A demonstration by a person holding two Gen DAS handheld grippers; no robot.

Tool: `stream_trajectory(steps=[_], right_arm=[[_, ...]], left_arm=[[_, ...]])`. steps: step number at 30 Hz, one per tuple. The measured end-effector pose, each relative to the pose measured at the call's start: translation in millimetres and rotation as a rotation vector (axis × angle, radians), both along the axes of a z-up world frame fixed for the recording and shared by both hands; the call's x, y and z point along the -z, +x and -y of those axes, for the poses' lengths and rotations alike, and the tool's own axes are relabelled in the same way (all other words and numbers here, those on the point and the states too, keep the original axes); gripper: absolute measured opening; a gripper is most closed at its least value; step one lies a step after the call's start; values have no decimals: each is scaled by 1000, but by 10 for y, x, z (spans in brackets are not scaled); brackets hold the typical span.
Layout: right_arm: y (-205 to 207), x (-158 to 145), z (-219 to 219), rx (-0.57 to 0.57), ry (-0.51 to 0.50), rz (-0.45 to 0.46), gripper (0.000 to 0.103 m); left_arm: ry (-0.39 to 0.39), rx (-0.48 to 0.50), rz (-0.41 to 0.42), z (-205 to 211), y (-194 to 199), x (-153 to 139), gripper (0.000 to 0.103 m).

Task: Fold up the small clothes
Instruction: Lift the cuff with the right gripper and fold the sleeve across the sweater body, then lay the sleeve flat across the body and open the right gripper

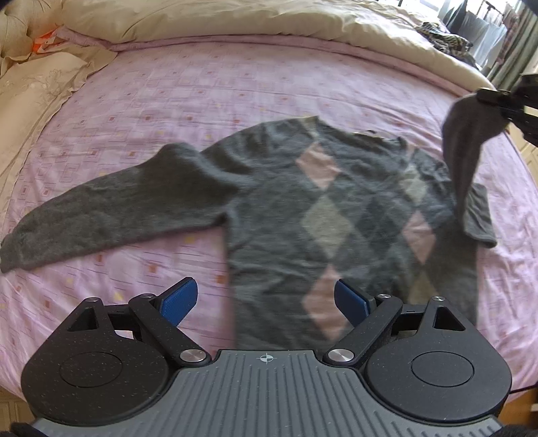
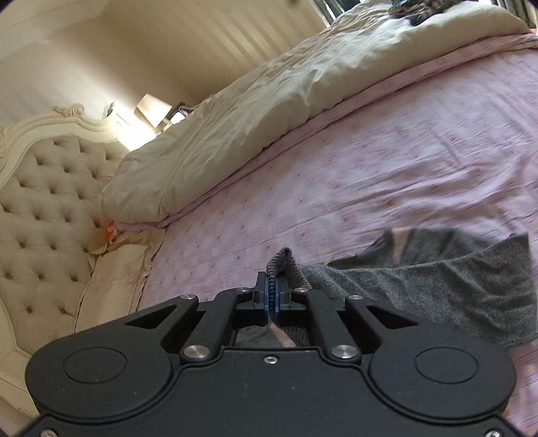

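Only the left wrist view takes in the whole grey sweater point(image 1: 302, 208), spread front-up on the pink bedsheet point(image 1: 168, 101), its neck toward the far side and its hem near the left gripper point(image 1: 265, 302). That gripper hangs above the hem with its blue pads point(image 1: 178, 301) spread wide and nothing between them. The right wrist view shows what the other cannot: the right gripper point(image 2: 273, 295) pinched fully closed on a fold of the right sleeve point(image 2: 437, 289), a tuft of knit poking up past the fingertips. From the left view the same sleeve rises off the bed at the far right, its cuff drooping over the sweater's right edge.

The left sleeve point(image 1: 111, 211) lies flat, stretching out toward the near left. The body's long axis runs near to far. Bare sheet lies open all around, widest to the far side, up to the cream duvet point(image 1: 235, 20). A tufted headboard point(image 2: 50, 208) stands at the left.
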State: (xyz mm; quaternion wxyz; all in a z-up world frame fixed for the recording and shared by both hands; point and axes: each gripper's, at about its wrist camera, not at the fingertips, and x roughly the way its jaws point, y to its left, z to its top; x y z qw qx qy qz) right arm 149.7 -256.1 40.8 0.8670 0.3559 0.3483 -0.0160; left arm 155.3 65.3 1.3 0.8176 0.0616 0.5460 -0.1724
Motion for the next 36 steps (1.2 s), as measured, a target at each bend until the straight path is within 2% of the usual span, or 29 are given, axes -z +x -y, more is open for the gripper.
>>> stream_trajectory(steps=[6,12,13,14,16,17,18,21,24,28,30,32,34,36], right_arm=[[347,406,-870,-113,-10,-73,8],[470,626,-1331,-196,13,-108,9],[496,651,-1398,-211,18,-99,11],[495,665,-1422,-229,28,-84,21],[479,673,-1431,-237,33,-85,31],[457,667,-1408,-238,26,-84,53],[404,654,-1358,-232,10,-81,67],[219,604,-1131,-203,-42,-75,68],[-23,614,-825,-160,-84,-109,68],[-395,671,-404,-87,-142,-168,68],[-579,711,-210,-45,-162,-194,68],[-727,753,-34,-2,-175,-221,68],[-855,818,152,55,-169,-255,68],[-947,879,337,109,-155,-280,68]], left_arm=[[40,33,-3,-359,275,116,89],[57,7,9,-520,427,179,89],[52,-1,7,-533,446,192,89],[46,-10,5,-535,456,202,89],[29,-26,3,-518,474,218,89],[23,-33,5,-496,486,226,89],[18,-40,7,-465,496,232,89],[-13,-50,6,-343,540,266,89],[-52,-39,8,-175,595,327,89],[-57,-27,3,80,686,486,89],[-63,-25,-11,183,728,578,86],[-84,-17,-40,292,785,653,75],[-111,5,-53,415,827,701,74],[-103,45,-27,566,837,737,74]])
